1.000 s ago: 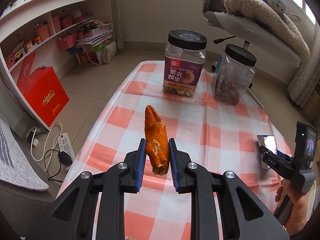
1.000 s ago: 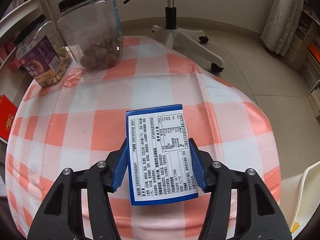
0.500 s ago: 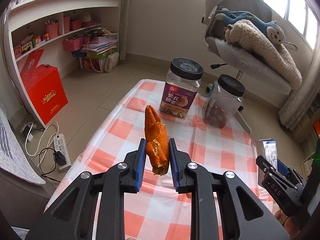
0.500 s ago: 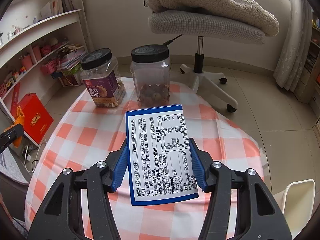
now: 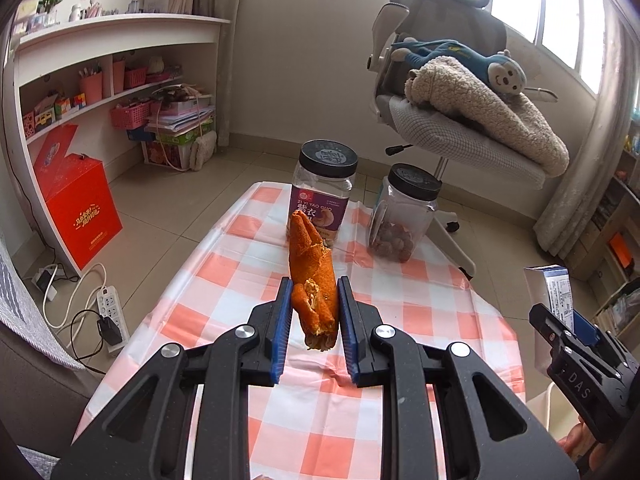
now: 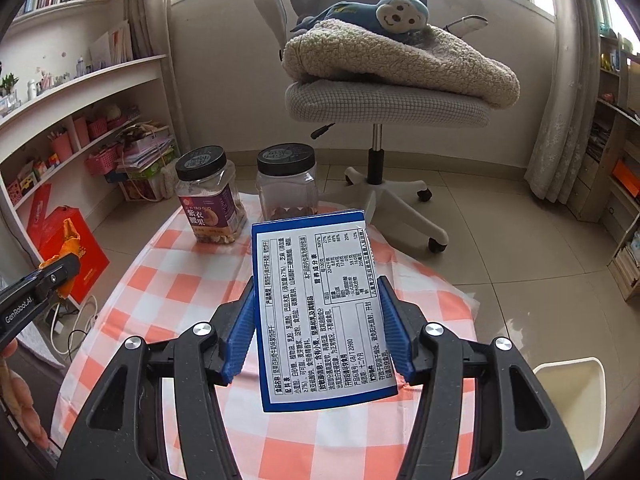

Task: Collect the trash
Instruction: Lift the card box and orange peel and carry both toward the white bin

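Note:
My left gripper (image 5: 312,304) is shut on a curled orange peel (image 5: 310,264) and holds it in the air above the checked table (image 5: 400,312). My right gripper (image 6: 316,316) is shut on a blue-edged white carton (image 6: 316,308) with a printed label, also lifted above the table. The right gripper with the carton (image 5: 554,284) shows at the right edge of the left wrist view. The left gripper with the peel (image 6: 66,248) shows at the left edge of the right wrist view.
Two black-lidded jars stand at the table's far end: a purple-labelled one (image 5: 322,196) and a clear one (image 5: 404,216). An office chair (image 6: 384,92) with a blanket stands beyond. A white bin (image 6: 572,404) sits low right. Shelves and a red box (image 5: 76,200) are left.
Both grippers have risen and tilted up with their loads, so the table looks farther away and more of the room shows. The grips have not changed.

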The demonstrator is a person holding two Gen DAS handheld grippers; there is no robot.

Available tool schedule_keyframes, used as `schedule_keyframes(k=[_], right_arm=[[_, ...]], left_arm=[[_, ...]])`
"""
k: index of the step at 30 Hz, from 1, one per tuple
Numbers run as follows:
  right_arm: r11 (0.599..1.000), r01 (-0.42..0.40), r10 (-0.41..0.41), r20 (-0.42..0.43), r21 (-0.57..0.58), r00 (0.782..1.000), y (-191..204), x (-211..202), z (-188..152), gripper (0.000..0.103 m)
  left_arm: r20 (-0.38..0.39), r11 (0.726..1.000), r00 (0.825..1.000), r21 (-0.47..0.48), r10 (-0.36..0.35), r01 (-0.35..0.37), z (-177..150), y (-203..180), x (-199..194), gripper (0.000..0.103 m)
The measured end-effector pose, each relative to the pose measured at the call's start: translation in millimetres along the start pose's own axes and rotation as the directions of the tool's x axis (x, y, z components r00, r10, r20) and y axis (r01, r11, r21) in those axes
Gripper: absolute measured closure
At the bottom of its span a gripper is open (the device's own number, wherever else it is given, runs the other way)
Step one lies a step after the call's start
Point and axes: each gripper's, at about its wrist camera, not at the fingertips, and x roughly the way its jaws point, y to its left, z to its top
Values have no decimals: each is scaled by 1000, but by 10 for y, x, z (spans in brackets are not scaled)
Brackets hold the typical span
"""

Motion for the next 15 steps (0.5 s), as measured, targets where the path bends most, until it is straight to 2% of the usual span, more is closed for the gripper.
schedule_keyframes(k=[7,15], right_arm=[[999,40,-41,44,27,998,-201,-87,-103,49],[995,73,-76,43,71,996,-524,-204,-131,49]], left_arm=[[8,998,1000,59,-26,26,-99,-295,3,80],[11,991,997,114,-71,69,-179,-676,-12,80]])
